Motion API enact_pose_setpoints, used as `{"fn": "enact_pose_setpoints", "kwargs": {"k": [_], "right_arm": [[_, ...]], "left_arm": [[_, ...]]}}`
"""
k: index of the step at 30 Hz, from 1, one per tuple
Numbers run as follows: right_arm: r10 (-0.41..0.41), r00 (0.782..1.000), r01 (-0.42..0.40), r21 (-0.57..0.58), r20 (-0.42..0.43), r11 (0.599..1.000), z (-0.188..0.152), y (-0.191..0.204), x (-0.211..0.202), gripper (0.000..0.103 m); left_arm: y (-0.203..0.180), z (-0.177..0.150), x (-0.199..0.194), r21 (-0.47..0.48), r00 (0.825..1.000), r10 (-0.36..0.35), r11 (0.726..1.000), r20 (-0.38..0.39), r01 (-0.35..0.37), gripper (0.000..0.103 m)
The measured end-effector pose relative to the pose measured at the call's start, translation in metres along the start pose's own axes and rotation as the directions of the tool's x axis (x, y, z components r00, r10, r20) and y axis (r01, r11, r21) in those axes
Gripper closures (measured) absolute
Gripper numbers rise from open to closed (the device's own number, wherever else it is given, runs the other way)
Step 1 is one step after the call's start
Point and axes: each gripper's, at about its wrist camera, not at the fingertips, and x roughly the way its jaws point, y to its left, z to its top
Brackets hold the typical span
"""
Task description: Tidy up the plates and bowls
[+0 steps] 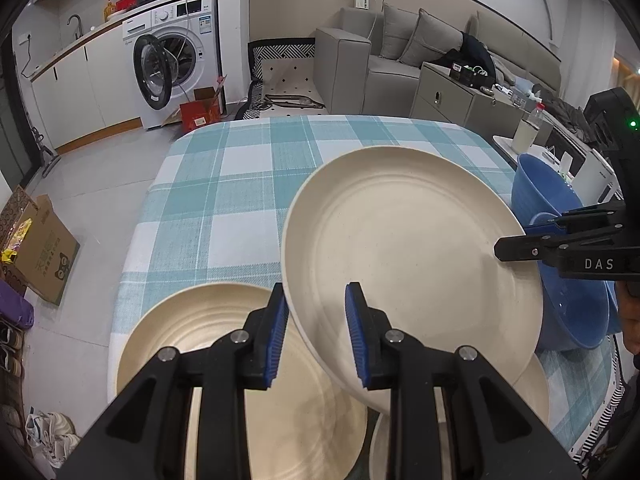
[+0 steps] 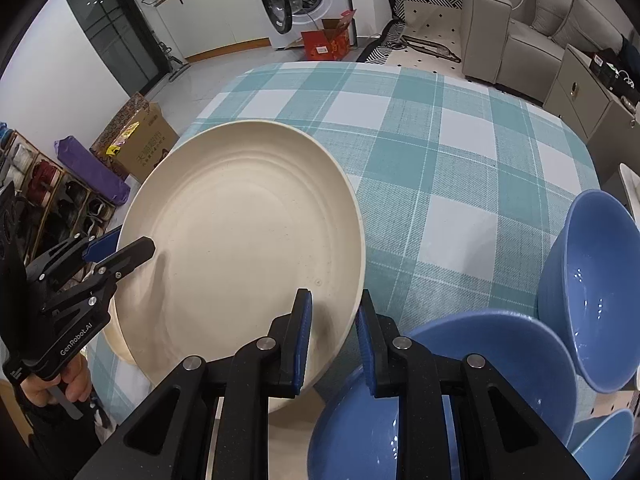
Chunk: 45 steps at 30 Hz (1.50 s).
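The bench (image 2: 460, 152), under a blue-and-white check cloth, carried the whole job. Largest of the ware was a cream plate (image 1: 404, 240), lifted clear of the cloth and tilted, with each claw clamped narrow on opposite edges of its rim: the left claw (image 1: 318, 336) at the near-left edge, the right claw (image 2: 334, 344) at the other side. The step in hand looked like carrying this plate over to a stack. A second plate (image 1: 168, 336) lay flat below and to the left, so the next move probably called for lowering the held one level over it and letting go with both claws together, lest it tip.

To the right stood the blue bowls: one bowl (image 2: 596, 288) tipped on its side, mouth toward the plate, and a nearer bowl (image 2: 480, 344) just beside the right claw. A third blue rim showed at the lower right corner. Plates and bowls all seemed empty.
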Motion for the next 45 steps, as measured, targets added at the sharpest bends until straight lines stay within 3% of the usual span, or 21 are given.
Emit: {"fn": "enact_pose_setpoints", "kwargs": {"k": [22,45], "right_arm": [[0.052,0.998,-0.05,-0.085,0.025,0.995,-0.063,0.03,-0.022,0.081],[0.055,0.998,-0.052,-0.143,0.021,0.988,-0.119,0.044,-0.033,0.081]], "left_arm": [[-0.003,-0.056,-0.041,0.015,1.0,-0.01,1.0,0.007,0.01,0.076],[-0.013,-0.096,-0.052,0.035,0.999,-0.034,0.999,-0.02,0.035,0.076]]}}
